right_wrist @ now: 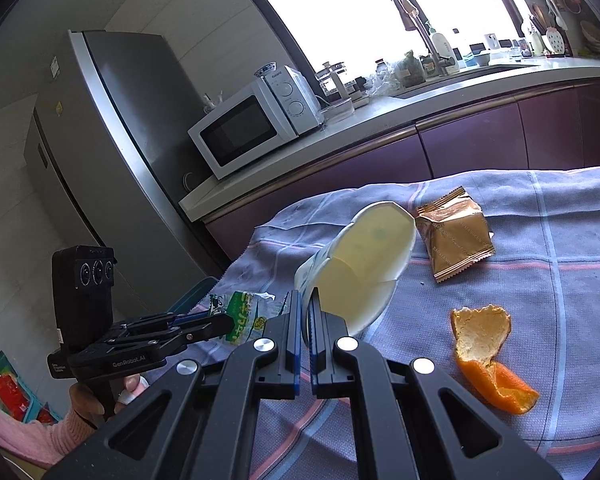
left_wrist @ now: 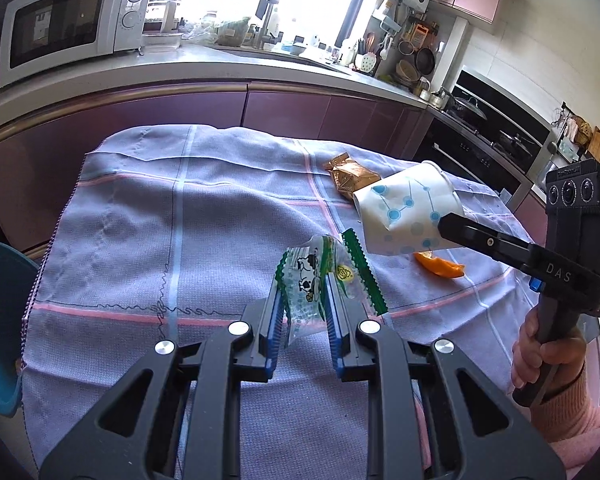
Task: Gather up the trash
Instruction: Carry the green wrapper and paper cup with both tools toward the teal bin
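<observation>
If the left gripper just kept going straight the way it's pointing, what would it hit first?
Probably the checked cloth on the table. The left gripper, shut on a green-and-clear wrapper, tilts downward, and no other item seems to lie straight ahead; depth is hard to judge.

The blue bin (left_wrist: pixel 0 332) is cut off by the left edge; the paper cup (left_wrist: pixel 404 212) hides part of the gold wrapper (left_wrist: pixel 346 174); small things by the sink are too tiny to tell.
</observation>
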`<state>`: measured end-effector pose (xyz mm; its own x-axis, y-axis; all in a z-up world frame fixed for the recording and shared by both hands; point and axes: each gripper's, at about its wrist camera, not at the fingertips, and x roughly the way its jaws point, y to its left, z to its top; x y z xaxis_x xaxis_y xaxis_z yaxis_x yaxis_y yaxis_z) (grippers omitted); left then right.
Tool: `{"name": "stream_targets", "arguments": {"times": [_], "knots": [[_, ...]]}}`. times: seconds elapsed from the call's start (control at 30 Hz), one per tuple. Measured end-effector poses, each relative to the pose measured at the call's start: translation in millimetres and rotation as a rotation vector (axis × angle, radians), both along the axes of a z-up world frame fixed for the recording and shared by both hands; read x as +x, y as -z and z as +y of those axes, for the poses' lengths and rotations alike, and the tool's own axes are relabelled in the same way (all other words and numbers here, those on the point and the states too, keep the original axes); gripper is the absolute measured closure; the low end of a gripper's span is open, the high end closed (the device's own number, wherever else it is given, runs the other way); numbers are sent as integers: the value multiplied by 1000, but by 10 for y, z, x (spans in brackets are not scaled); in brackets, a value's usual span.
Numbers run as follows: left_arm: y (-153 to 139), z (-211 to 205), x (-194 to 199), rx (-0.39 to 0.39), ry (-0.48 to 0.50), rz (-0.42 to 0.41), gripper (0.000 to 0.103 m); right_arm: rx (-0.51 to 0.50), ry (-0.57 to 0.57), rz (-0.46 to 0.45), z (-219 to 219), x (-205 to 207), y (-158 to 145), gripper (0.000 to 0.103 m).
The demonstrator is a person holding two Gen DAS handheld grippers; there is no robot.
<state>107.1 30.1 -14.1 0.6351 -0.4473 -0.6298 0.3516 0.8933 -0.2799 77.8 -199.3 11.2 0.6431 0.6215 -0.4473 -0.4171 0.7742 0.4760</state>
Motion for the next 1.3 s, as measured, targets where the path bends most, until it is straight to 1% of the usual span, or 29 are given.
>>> {"name": "stream_targets", "arguments": {"times": [0.7,1.3], "knots": [[-151,322,-180,4,-67,-40,83,18,-54,0,296,63,-46,101],[-274,532,-376,-2,-127,-51,83,23,-99,8,511,119,-33,101]]}}
